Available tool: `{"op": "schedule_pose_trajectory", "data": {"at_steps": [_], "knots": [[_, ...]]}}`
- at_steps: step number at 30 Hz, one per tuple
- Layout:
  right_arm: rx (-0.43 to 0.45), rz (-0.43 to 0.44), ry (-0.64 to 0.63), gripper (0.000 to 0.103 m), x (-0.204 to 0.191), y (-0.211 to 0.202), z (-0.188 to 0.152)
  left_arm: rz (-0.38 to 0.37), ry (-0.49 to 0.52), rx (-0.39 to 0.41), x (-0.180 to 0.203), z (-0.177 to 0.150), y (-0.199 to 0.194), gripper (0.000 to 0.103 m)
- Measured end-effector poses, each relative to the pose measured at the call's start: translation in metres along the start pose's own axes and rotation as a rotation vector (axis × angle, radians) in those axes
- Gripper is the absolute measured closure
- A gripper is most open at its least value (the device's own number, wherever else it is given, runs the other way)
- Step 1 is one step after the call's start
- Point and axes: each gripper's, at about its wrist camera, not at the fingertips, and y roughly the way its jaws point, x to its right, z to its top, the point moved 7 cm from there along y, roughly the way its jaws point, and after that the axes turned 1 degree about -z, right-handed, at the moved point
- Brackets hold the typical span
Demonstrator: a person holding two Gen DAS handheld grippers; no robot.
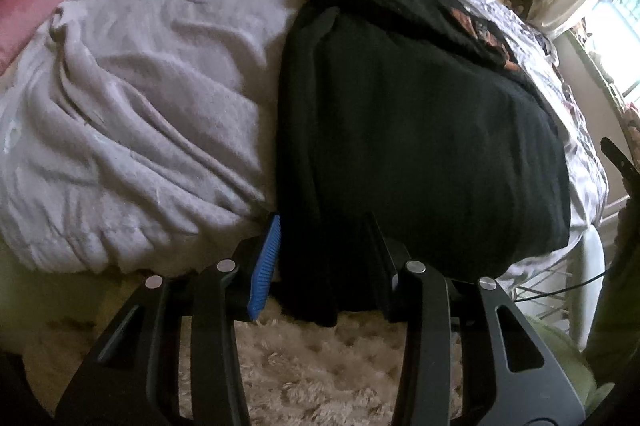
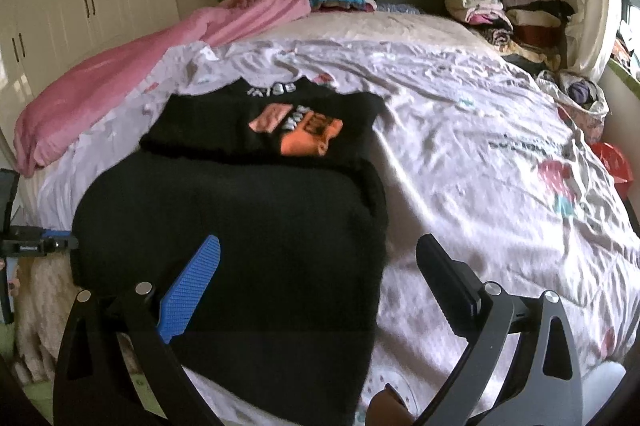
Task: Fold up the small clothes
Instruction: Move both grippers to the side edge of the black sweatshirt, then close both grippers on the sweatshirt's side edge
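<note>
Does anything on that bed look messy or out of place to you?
Mostly the black shirt: its near end hangs over the bed's edge between the left tongs rather than lying flat. The right tongs hover open above it. The bedsheet is heavily wrinkled, and a pink blanket lies bunched along one side.

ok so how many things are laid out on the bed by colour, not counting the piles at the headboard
black: 2, the plain black garment hanging over the bed edge and the black t-shirt with the orange print
pink: 1, the crumpled pink blanket
pale lilac: 1, the printed lilac bedsheet
total: 4
</note>
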Motion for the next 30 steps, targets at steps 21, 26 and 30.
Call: {"op": "schedule_pose_trajectory", "data": {"at_steps": [21,26,30], "knots": [[-0.309,0.106,-0.015,0.051,0.006,0.015,-0.112,-0.005,0.016,0.036,-0.001,-0.002,-0.019,0.099],[-0.337,0.124,0.024,0.058,0.012,0.027,-0.124,0.005,0.028,0.01,-0.002,-0.008,-0.009,0.097],[-0.315,0.162,0.011,0.094,0.007,0.02,-0.119,-0.002,0.024,-0.012,-0.003,-0.013,-0.003,0.097]]}}
